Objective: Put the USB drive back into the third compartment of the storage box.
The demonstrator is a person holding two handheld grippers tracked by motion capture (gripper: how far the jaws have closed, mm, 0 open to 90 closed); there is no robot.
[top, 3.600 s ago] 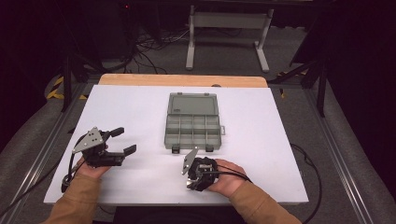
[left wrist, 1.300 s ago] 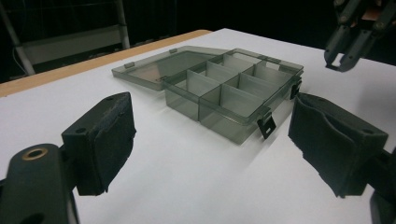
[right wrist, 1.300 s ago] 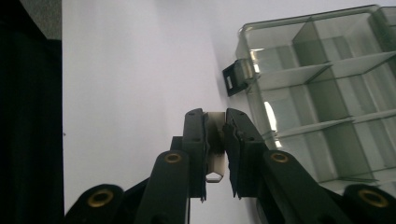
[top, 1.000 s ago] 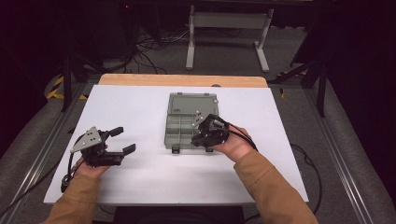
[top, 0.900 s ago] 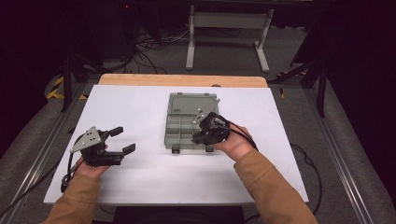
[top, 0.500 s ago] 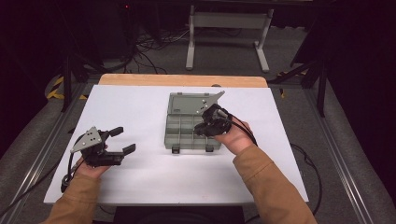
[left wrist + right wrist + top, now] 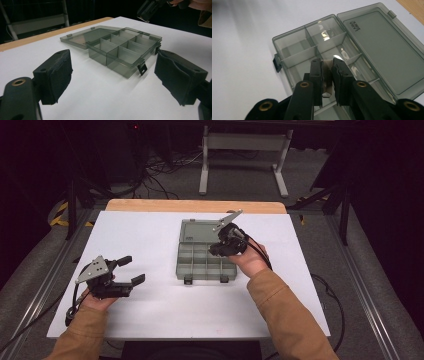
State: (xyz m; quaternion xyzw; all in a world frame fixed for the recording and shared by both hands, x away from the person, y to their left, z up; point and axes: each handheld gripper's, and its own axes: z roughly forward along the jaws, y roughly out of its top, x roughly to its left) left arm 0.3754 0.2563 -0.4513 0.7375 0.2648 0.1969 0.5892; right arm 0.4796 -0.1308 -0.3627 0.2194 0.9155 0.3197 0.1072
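Observation:
A grey see-through compartment box (image 7: 200, 265) lies open mid-table, its lid (image 7: 197, 230) flat on the far side. My right gripper (image 7: 215, 251) hangs over the box's right-hand compartments, jaws pointing down. In the right gripper view its jaws (image 7: 327, 63) are shut on a small pale flat piece (image 7: 326, 75) above the divided compartments (image 7: 294, 50), with the lid (image 7: 382, 45) to the right. My left gripper (image 7: 132, 270) rests at the front left of the table, open and holding nothing. Its view looks across at the box (image 7: 125, 50) between its wide jaws (image 7: 113, 72), with the right gripper (image 7: 150, 7) at the top.
White sheet (image 7: 150, 235) covers the table, with a wooden strip (image 7: 195, 206) along the far edge. Two latches (image 7: 189, 280) stick out from the box's near side. A metal stand (image 7: 245, 145) and cables lie on the floor beyond the table.
The right gripper has moved a little away from me and to the right over the box, still closed on the pale piece. The left gripper has stayed put.

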